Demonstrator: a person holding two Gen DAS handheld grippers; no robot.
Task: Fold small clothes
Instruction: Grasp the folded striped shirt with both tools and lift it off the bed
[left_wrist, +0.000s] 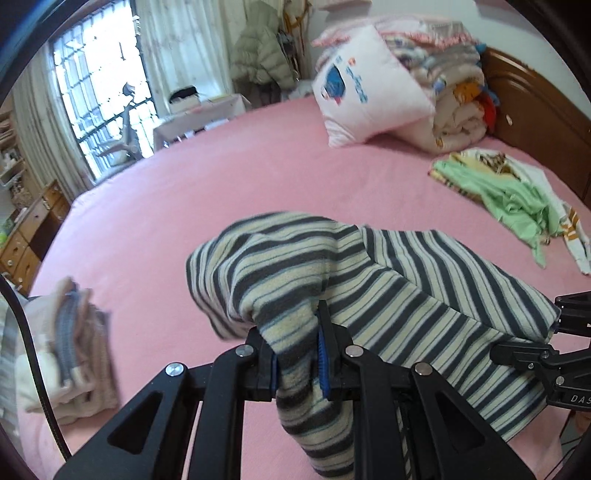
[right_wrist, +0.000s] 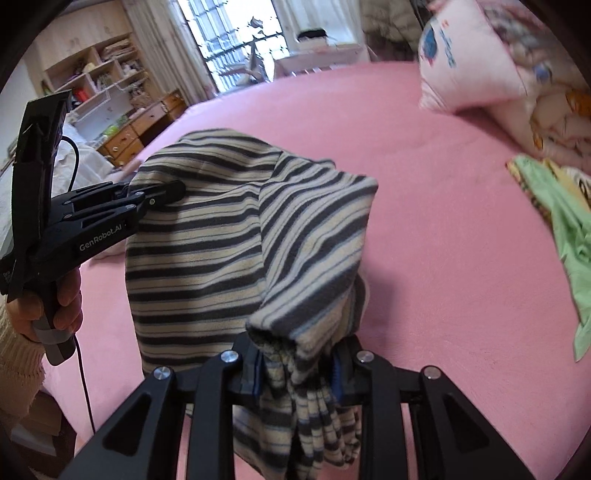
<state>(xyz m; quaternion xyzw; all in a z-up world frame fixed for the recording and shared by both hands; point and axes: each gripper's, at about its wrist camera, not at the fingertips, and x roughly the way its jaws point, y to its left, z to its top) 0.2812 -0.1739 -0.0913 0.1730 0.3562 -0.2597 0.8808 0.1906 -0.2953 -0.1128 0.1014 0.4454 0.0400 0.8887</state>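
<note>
i see my left gripper (left_wrist: 297, 363) nearly closed, pinching a bunched edge of the grey-and-cream striped fleece garment (left_wrist: 388, 291). my right gripper (right_wrist: 297, 373) is clamped on another bunch of it. the garment hangs between them above the pink bed sheet (left_wrist: 221, 192).

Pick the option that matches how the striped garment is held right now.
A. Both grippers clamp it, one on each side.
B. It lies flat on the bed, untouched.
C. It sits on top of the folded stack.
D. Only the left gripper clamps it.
A: the left gripper and the right gripper each pinch a bunched end of the striped garment, which hangs between them above the pink bed.
</note>
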